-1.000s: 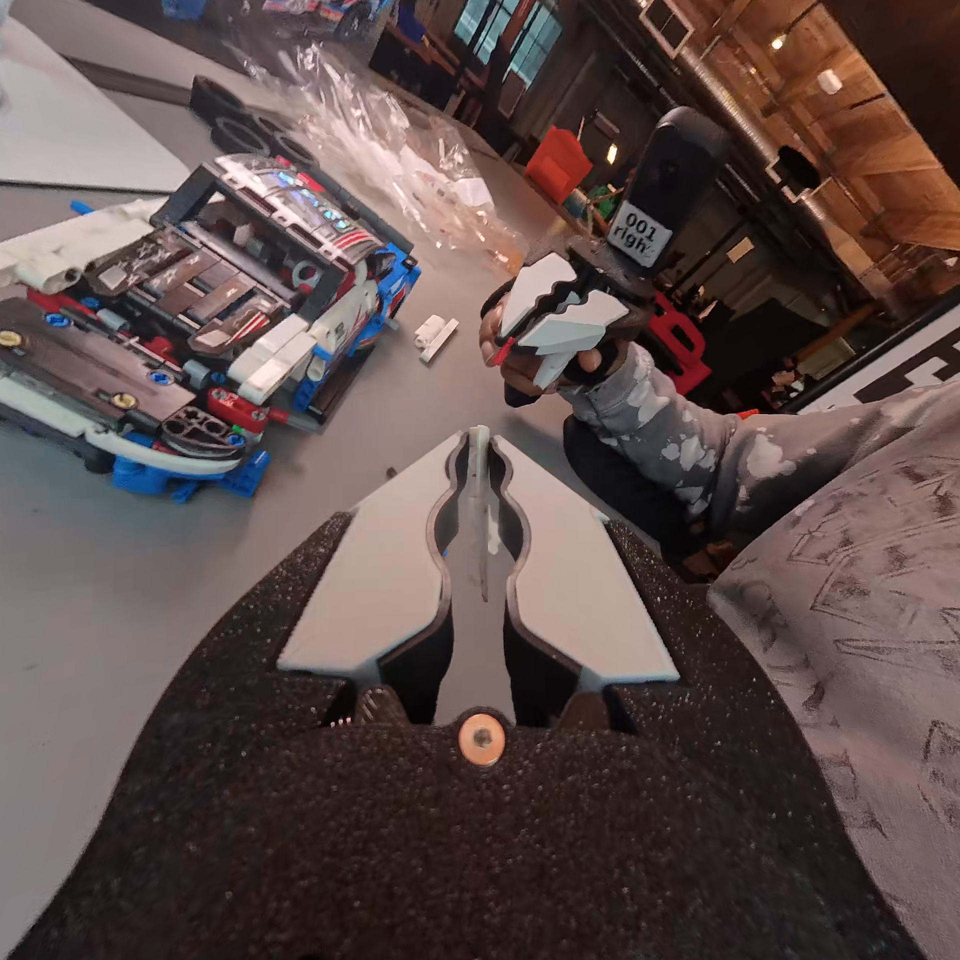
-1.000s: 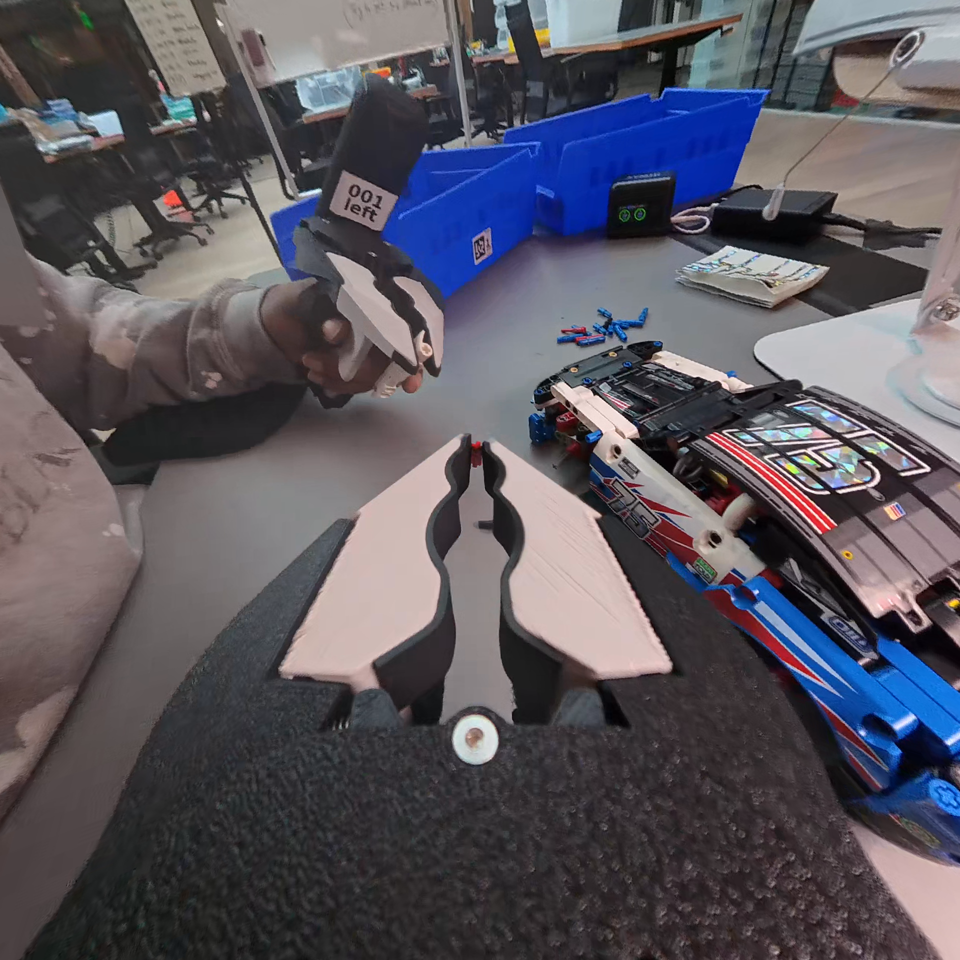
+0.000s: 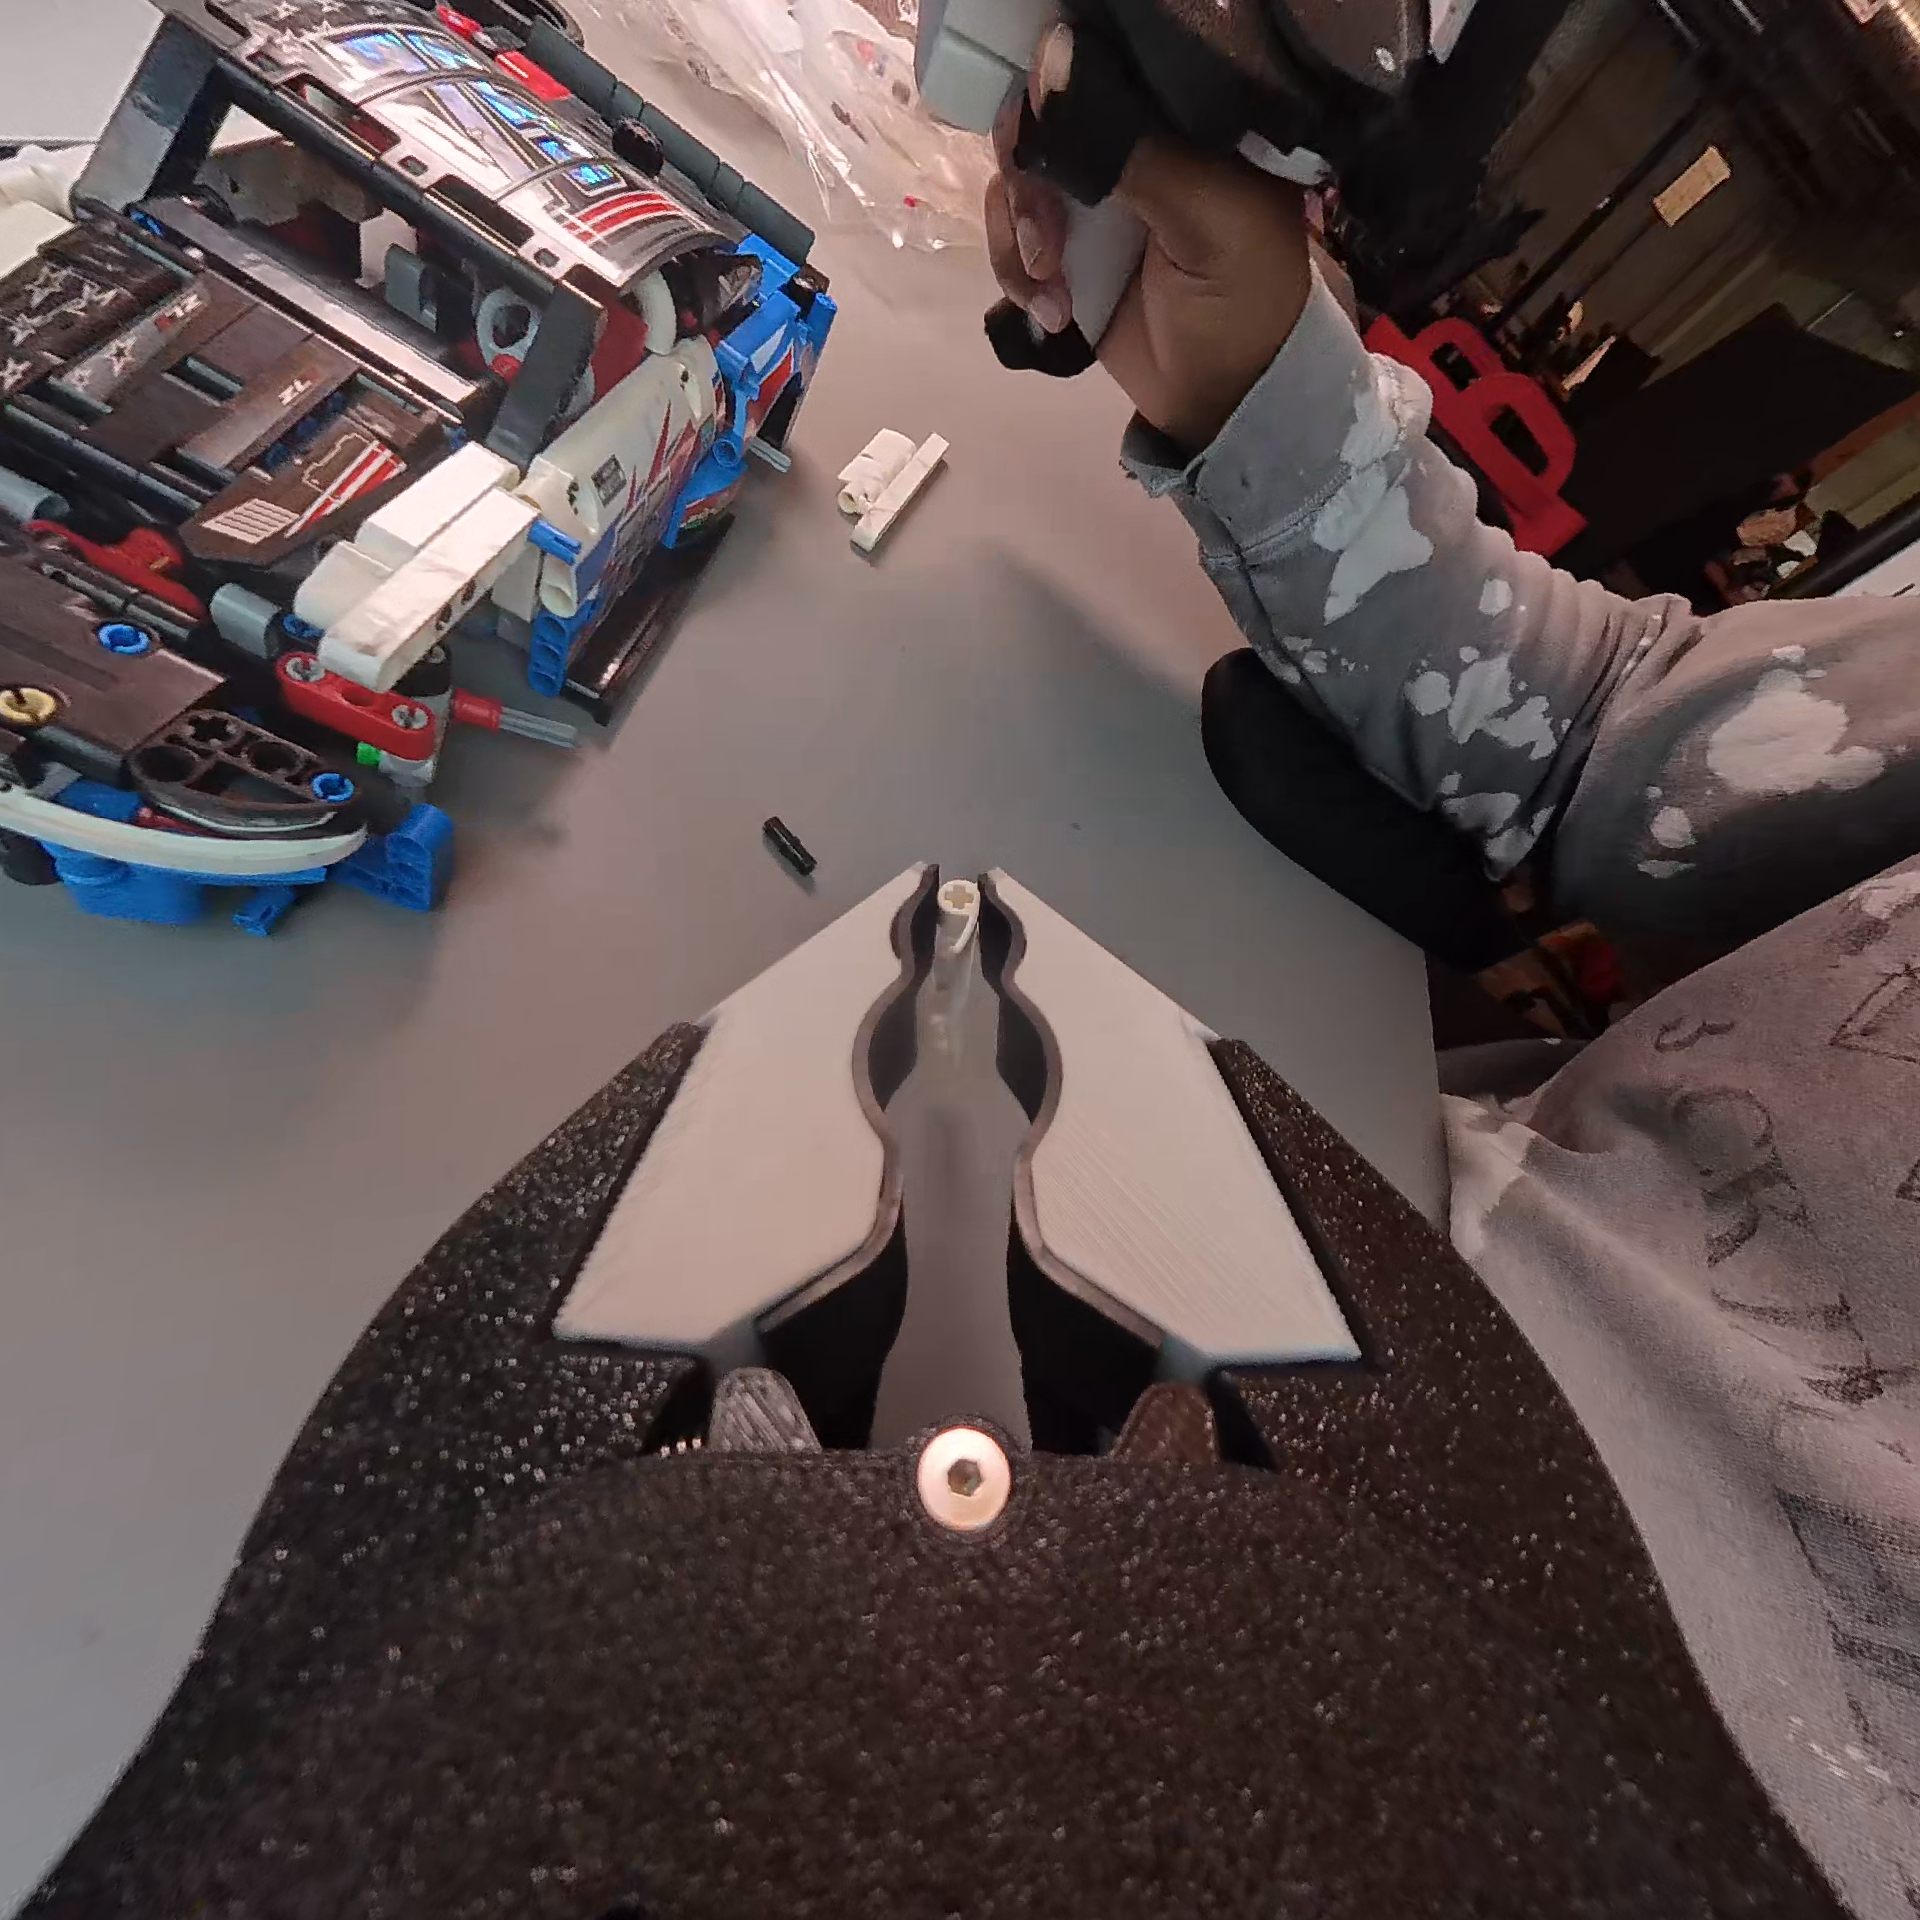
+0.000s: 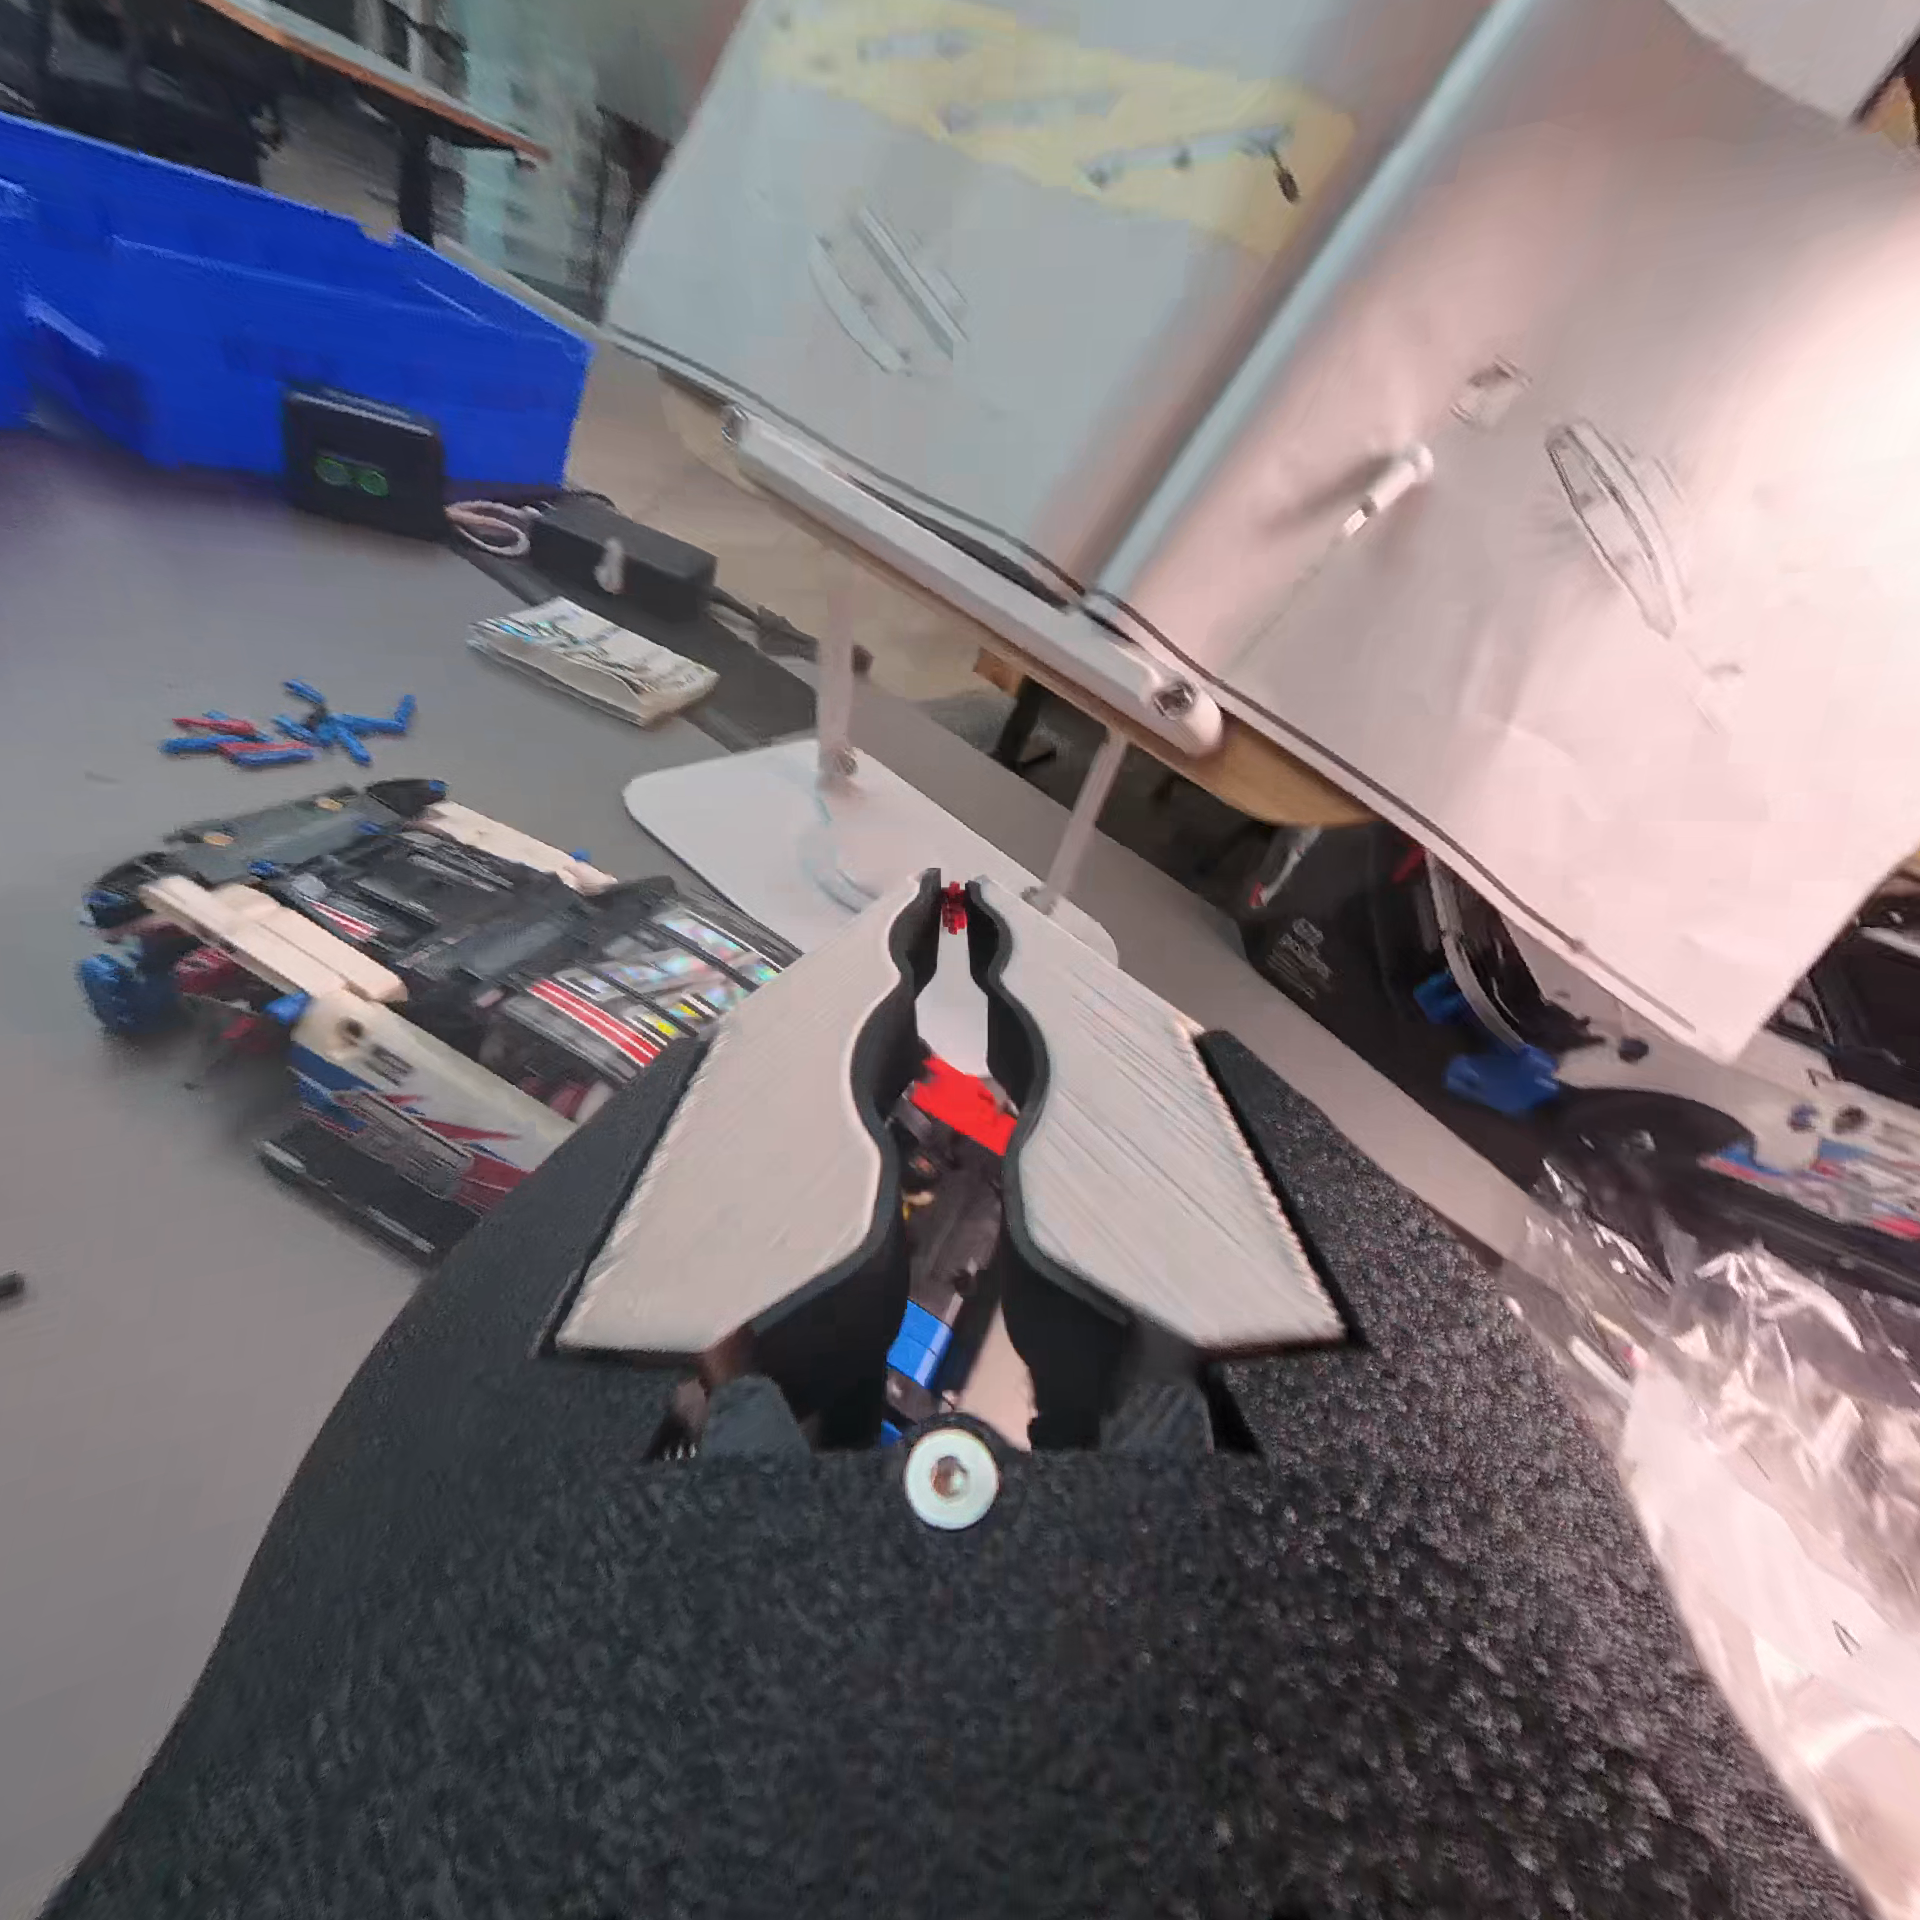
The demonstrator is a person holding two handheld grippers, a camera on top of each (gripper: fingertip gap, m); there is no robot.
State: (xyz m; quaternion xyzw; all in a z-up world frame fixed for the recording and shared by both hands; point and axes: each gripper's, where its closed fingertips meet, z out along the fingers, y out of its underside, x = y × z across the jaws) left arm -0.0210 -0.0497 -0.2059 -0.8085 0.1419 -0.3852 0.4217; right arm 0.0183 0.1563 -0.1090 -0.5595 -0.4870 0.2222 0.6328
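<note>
**Both tools pinched on small brick parts beside the model car**

The left tool [image 3: 957, 883] is closed down on a slim white pin [image 3: 956, 925], whose cross-shaped end shows at the fingertips. It hangs over the grey tabletop [image 3: 312, 1143], in front of the brick-built model car [image 3: 395, 436], which sits up and to its left. A short black peg [image 3: 790, 844] lies on the tabletop between the car's blue corner and the tool's tips, close to the tips. A small white brick assembly [image 3: 891, 486] lies just off the car's side, apart from it. Beyond that, a hand [image 3: 1132, 281] in a pale splattered sleeve [image 3: 1455, 644] grips the handle of the other device, raised above the tabletop.

The right tool [image 4: 947, 902] is narrowed to a sliver and nips a tiny red piece [image 4: 950, 906] at its very tips. It is held above the rear part of the car [image 4: 416, 987]; car parts show through the gap between its fingers. This view is blurred. A scatter of blue and red pins [image 4: 296, 724] lies beyond the car, with a folded paper booklet [image 4: 592, 657] farther back and a blue bin [image 4: 260, 343] behind those. A white stand base [image 4: 748, 821] rests just past the car, carrying a tilted board with large sheets [image 4: 1455, 416]. Crinkled clear plastic [image 4: 1766, 1455] lies to the car's right.
</note>
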